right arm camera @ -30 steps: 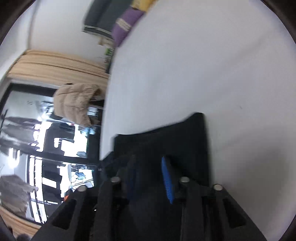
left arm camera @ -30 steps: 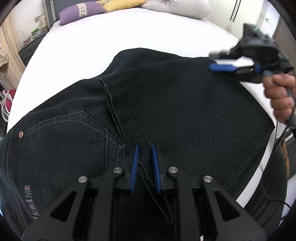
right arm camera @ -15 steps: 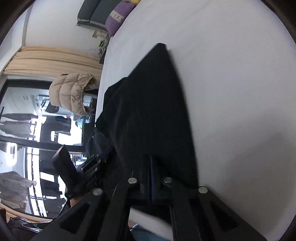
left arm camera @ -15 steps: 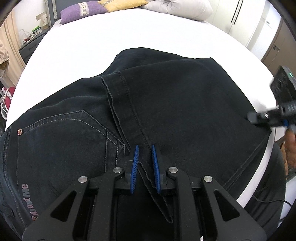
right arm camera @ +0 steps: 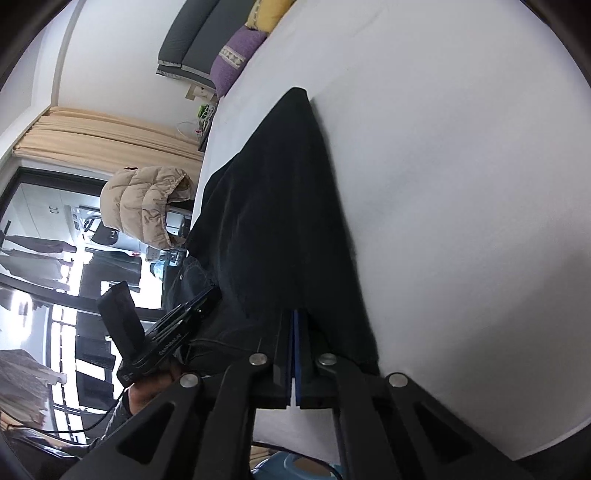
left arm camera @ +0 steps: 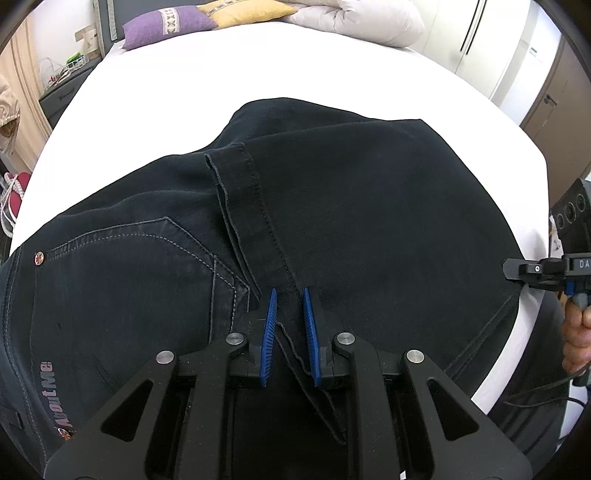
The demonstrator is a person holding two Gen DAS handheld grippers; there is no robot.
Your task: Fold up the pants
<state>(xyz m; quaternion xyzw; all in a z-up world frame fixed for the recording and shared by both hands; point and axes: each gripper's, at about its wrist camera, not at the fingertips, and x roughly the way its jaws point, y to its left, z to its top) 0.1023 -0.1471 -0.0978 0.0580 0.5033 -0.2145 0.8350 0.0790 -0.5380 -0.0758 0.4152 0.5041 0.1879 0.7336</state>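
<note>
Left fingers [left arm camera: 289, 334] straddle hem slightly parted, right fingers [right arm camera: 295, 354] clamp pants [left arm camera: 332, 221] edge; first fold down, more left.

A white bed [left arm camera: 177, 110] fills the room's middle — at its head lie a purple pillow [left arm camera: 168, 22], a yellow one [left arm camera: 240, 10] and a rumpled white duvet [left arm camera: 354, 18]. A beige puffer jacket [right arm camera: 147, 205] hangs by the tan curtains [right arm camera: 103, 129]. White wardrobe doors [left arm camera: 491, 44] stand beyond — red shoes [left arm camera: 13, 195] on the floor.
</note>
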